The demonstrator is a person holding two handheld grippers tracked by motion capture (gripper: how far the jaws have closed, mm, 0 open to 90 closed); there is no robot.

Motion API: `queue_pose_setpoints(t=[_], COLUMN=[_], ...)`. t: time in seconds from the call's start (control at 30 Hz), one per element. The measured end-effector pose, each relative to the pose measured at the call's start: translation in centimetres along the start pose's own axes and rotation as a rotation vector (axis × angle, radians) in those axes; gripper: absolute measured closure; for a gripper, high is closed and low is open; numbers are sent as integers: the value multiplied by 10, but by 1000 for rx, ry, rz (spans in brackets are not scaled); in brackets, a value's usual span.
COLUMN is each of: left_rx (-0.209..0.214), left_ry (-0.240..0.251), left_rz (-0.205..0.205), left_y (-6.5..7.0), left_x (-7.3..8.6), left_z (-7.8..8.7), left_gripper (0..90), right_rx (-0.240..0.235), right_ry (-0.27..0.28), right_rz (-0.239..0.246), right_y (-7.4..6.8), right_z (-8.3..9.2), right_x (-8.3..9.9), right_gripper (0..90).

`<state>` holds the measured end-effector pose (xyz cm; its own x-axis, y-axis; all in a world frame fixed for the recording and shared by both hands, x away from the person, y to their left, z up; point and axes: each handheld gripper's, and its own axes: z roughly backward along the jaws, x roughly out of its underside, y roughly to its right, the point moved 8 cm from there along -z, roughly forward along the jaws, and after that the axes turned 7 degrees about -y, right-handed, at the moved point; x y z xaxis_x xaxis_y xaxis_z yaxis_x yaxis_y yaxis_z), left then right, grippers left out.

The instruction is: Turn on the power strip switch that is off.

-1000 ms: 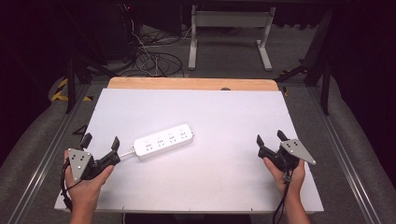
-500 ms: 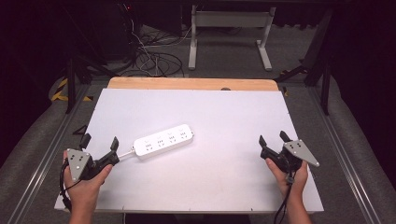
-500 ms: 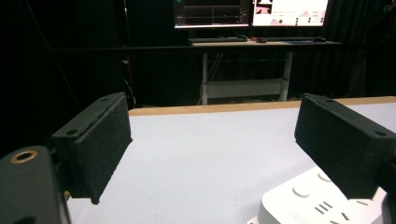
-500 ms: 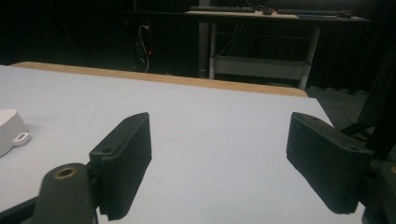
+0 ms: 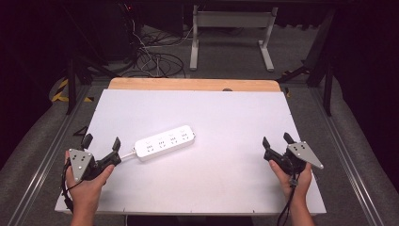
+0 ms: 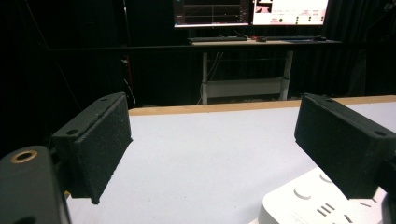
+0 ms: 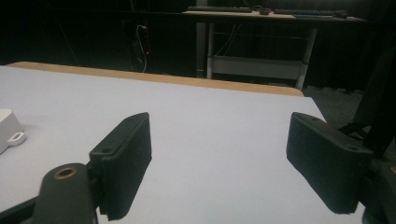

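A white power strip [image 5: 164, 142] lies at a slant on the white table top [image 5: 226, 117], left of centre. My left gripper [image 5: 100, 142] rests at the near left corner, open, its right jaw close to the strip's near end. In the left gripper view the strip's end [image 6: 317, 200] shows under the right jaw and nothing lies between the jaws. My right gripper [image 5: 276, 141] sits at the near right, open and empty, far from the strip. The strip's far end [image 7: 9, 128] shows at the left edge of the right gripper view.
A wooden strip [image 5: 193, 84] runs along the table's far edge. Beyond it are a desk frame [image 5: 230, 33] and loose cables [image 5: 150, 59] on the floor. Metal rails [image 5: 348, 160] flank the table on both sides.
Both grippers have shifted only slightly: the right one a little toward the near edge. The power strip has not moved.
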<state>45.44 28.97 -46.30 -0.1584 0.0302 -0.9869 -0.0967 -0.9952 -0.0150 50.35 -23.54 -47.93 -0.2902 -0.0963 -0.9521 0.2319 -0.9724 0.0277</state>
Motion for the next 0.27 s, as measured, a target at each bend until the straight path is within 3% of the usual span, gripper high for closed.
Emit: queue_pose_setpoints(t=[0.27], left_rx=[-6], left_ry=[-1], left_rz=[-5], left_y=[-1], left_x=[1], left_z=[-1], left_gripper=[115], right_rx=[-1], right_ry=[1], right_rz=[-1], right_y=[-1], right_z=[-1], right_x=[0], right_gripper=[223])
